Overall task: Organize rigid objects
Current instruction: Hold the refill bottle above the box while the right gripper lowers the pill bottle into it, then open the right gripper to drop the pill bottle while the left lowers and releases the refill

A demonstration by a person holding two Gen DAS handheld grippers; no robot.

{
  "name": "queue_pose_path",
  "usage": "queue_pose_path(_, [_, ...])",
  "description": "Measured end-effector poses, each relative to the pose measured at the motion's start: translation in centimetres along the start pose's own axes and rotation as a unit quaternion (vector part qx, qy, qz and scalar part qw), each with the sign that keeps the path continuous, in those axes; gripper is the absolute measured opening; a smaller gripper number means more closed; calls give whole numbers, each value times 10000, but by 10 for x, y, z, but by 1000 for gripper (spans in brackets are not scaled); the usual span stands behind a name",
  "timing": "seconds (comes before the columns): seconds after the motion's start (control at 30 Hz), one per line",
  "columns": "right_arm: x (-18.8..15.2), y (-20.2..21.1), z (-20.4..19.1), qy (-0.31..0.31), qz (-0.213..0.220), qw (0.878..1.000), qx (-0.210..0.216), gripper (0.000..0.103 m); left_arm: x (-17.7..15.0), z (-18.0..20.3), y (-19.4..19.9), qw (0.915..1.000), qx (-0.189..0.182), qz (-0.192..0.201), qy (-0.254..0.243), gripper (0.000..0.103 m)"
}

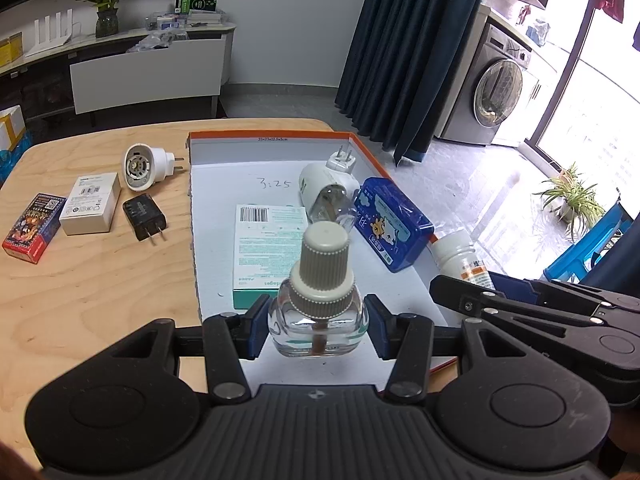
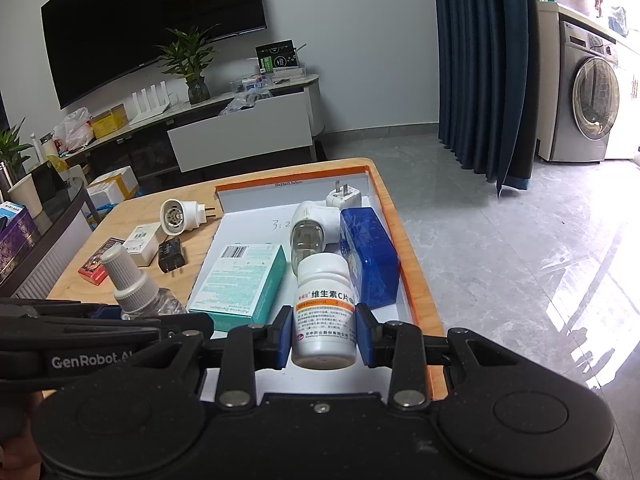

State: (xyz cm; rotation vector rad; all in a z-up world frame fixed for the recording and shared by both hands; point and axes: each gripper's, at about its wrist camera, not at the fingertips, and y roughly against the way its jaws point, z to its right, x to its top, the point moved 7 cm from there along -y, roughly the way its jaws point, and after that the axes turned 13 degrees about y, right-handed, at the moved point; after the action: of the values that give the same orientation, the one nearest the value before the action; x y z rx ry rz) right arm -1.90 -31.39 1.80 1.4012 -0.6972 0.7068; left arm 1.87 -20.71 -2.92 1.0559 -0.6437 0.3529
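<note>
A: What is held right now?

B: A small clear glass bottle with a grey ribbed cap is squeezed between the blue pads of the left tongs. A white plastic pill bottle with an orange label is squeezed the same way by the right tongs. Both tongs are closed tight on their bottles, and both bottles are kept upright over the near end of the flat white box with the orange rim.

A: What is already in the box?

B: A teal and white card box, a blue plastic case and a white plug-in unit with a clear bottle are lying there. On the wooden worktop a round white plug, a black plug, a white box and a red and blue box are left.

A: How should the bottles be set down well?

B: It seems best that each is lowered straight onto a bare white spot, away from the teal box. The glass one should be put down softly. The tongs should be opened only once the bottom is resting flat, so nothing is tipped.
</note>
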Motion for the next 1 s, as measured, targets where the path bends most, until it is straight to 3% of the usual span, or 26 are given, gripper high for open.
queue_pose_path(1.0, [1,-5,11,-156,78,9998,-87,40,17,9,-18,9999,-134,-27,-97,50])
